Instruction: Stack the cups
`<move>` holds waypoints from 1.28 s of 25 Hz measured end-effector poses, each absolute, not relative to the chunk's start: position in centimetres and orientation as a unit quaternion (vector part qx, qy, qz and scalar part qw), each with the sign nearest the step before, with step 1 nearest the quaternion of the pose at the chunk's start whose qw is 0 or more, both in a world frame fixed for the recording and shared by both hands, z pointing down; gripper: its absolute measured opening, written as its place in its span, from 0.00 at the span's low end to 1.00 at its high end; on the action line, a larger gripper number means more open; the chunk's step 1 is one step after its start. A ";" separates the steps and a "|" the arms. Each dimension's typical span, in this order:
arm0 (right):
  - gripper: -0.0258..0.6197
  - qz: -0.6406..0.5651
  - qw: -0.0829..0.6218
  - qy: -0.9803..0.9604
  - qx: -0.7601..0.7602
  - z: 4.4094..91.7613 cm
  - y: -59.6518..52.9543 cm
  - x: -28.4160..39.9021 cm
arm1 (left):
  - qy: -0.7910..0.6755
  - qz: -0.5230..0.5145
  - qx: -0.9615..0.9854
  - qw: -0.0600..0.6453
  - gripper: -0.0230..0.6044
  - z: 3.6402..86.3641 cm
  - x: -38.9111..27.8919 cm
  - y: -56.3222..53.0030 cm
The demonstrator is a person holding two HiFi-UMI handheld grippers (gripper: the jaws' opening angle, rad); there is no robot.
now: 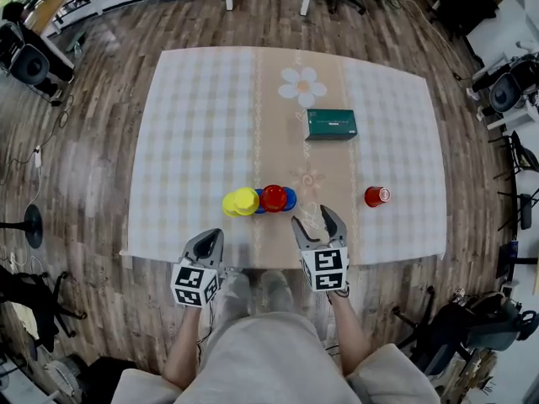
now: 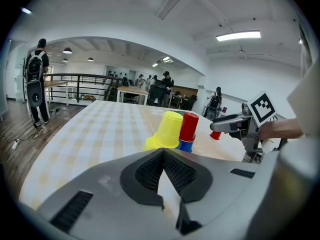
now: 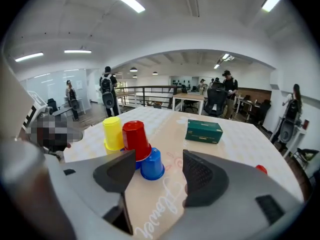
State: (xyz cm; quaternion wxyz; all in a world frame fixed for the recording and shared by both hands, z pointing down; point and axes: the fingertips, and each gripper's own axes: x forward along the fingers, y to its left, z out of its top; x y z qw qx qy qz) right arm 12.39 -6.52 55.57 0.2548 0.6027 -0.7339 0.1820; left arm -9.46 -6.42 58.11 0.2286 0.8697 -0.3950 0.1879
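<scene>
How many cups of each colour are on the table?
Yellow cups: 2
Red cups: 2 (one stands alone at the right)
Blue cups: 2 (one mostly hidden under the red one)
Total: 6 cups

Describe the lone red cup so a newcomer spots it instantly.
On the table with the checked cloth, find the green box; nearer the front edge and to its right sits a red cup by itself. The other red cup is bunched with the yellow cups; this one touches nothing.
</scene>
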 end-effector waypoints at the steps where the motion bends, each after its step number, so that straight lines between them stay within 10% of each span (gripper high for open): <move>1: 0.50 0.184 0.253 -0.728 0.610 55.6 -6.2 13.3 | -0.390 0.189 0.872 0.227 0.06 58.1 -8.9 -6.4; 32: 0.49 0.260 0.225 -0.568 0.748 62.3 0.5 35.2 | -0.277 0.235 0.910 0.198 0.06 58.6 4.0 -5.6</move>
